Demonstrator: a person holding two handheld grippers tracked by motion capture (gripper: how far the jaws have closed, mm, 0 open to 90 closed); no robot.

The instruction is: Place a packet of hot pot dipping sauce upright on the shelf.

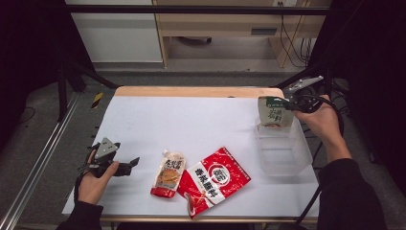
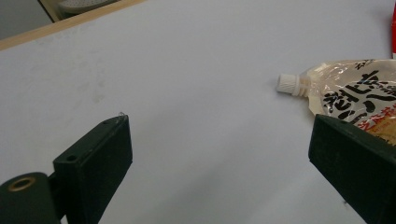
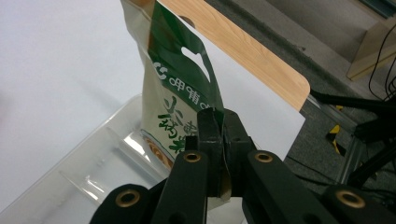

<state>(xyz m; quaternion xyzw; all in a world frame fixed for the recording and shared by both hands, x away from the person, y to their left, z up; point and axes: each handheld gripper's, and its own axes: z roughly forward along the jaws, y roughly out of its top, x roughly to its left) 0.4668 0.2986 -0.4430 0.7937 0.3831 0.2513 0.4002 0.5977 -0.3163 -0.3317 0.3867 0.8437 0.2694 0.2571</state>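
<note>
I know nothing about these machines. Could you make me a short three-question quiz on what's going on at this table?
1. What does the right gripper hold?
2. True or false: the left gripper is clamped on the spouted pouch.
3. How many packets lie flat on the white table? A one, B two, C three.

Key
1. The green bag, pinched at its edge above the clear bin.
2. False: its jaws stand open, with nothing between them.
3. B: the spouted pouch and the red packet.

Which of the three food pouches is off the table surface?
The green-and-white pouch, clamped by the right gripper above the clear bin; the other pouches lie flat.
</note>
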